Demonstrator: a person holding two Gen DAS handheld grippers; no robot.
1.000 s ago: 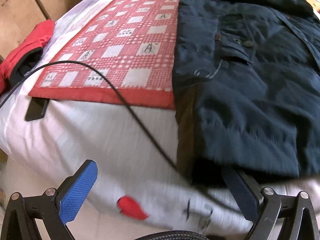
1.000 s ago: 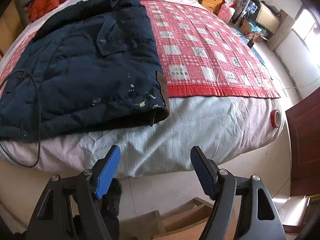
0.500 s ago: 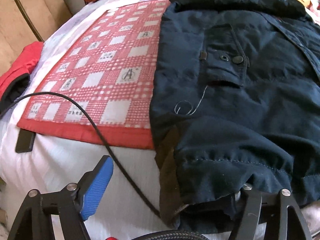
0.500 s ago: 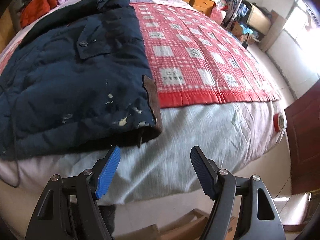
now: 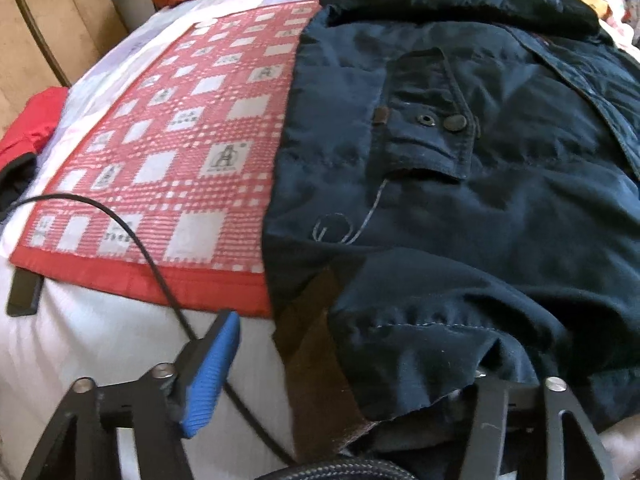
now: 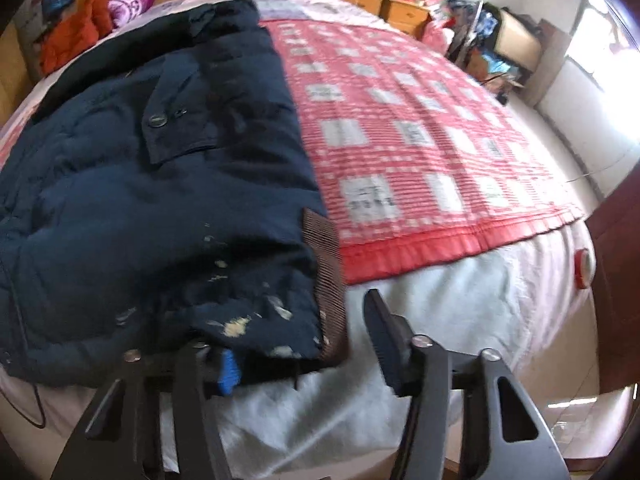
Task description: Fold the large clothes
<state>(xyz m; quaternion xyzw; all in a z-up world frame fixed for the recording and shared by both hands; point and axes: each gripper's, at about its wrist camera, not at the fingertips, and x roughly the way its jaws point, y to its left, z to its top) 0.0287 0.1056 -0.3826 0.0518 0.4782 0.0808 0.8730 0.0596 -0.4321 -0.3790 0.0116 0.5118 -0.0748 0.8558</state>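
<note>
A large navy padded jacket (image 5: 480, 220) lies spread on a bed, over a red-and-white checked mat (image 5: 172, 184). Its brown-lined bottom hem (image 5: 316, 352) is nearest me. My left gripper (image 5: 348, 376) is open around the hem's left corner; its right finger is hidden under the cloth. In the right wrist view the jacket (image 6: 160, 200) fills the left. My right gripper (image 6: 304, 344) is open around the hem's right corner (image 6: 324, 280). Its left finger is partly under the cloth.
A black cable (image 5: 160, 276) runs over the white sheet (image 5: 100, 340) by my left gripper. Red clothing (image 5: 28, 132) lies at the bed's left edge, orange clothing (image 6: 72, 36) at the headboard. A tape roll (image 6: 583, 268) sits at the bed's right corner, beside a brown door (image 6: 616, 280).
Both grippers have moved forward to the jacket's bottom hem, and one finger of each has slid under the cloth. Both stay open.
</note>
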